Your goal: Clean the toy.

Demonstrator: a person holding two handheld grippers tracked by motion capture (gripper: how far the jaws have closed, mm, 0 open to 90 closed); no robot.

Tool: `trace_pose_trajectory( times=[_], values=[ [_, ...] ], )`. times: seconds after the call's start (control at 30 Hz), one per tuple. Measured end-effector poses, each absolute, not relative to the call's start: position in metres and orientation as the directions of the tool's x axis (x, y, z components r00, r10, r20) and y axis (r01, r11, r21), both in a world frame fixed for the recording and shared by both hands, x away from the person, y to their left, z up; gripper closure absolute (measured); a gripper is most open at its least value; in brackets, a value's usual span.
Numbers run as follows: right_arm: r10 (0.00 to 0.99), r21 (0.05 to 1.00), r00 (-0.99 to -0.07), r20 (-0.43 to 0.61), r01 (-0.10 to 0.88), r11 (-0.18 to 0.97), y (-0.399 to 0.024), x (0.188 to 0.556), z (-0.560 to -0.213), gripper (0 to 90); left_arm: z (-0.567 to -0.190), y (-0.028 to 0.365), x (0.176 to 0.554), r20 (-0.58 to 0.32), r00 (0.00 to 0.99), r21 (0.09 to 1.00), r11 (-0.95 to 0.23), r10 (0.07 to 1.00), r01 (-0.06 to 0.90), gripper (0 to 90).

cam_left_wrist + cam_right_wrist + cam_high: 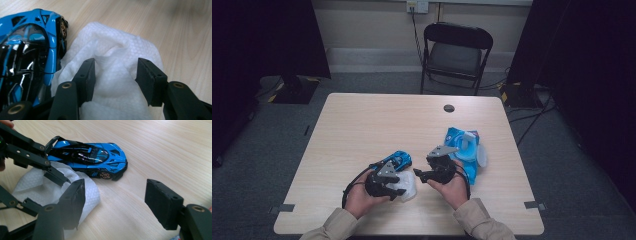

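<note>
On the near half of the pale wooden surface (362, 125), your left claw (115, 72) hangs over a crumpled white wipe (117, 50), its jaws spread on either side of a raised fold in the cloth. Whether the pads touch that fold cannot be told; they are not pressing it flat. Just beside the wipe, touching its edge, stands a blue and black toy car (30, 47), upright on its wheels. Seen from the right gripper view, the car lies just beyond the wipe, nose toward the right of that view, with your left claw reaching in over the cloth from the left.

Your right claw (115, 202) is spread wide with nothing between its jaws, bare wood showing in the gap, and the car and wipe sit ahead of it. From above, it hovers near the left one, close to a blue packet of wipes (464, 147) with its white lid flap open. A small dark round hole (449, 108) marks the far side of the surface, and a black folding chair (456, 50) stands behind it.
</note>
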State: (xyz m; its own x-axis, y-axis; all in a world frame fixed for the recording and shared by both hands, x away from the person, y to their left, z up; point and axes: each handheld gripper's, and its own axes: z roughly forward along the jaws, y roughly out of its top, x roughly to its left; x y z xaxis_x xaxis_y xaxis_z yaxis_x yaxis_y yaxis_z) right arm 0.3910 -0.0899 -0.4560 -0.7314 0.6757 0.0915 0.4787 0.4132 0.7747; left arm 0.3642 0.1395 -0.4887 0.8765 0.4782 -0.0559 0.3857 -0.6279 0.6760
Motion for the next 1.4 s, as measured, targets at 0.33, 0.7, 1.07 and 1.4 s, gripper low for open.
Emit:
trace_pose_trajectory(
  times=[0.33,0.7,1.07,1.4],
  values=[
    [0.679,0.779,-0.729,0.088,0.475,0.41,-0.076,0.396,-0.46,26.2,-0.493,0.139,0.357,0.007,0.85,0.701,-0.609,0.527,0.372,72.4],
    [0.665,0.789,-0.738,0.111,0.472,0.393,-0.068,0.407,-0.462,18.2,-0.488,0.143,0.356,-0.105,0.813,0.691,-0.545,0.573,0.474,85.9],
    [0.649,0.796,-0.752,0.115,0.46,0.392,-0.066,0.42,-0.459,15.2,-0.448,0.19,0.343,-0.136,0.784,0.74,-0.464,0.605,0.487,86.1],
    [0.587,0.787,-0.803,0.105,0.428,0.445,-0.034,0.429,-0.466,15.1,-0.444,0.229,0.338,-0.153,0.723,0.751,-0.396,0.674,0.528,86.0]
  ],
)
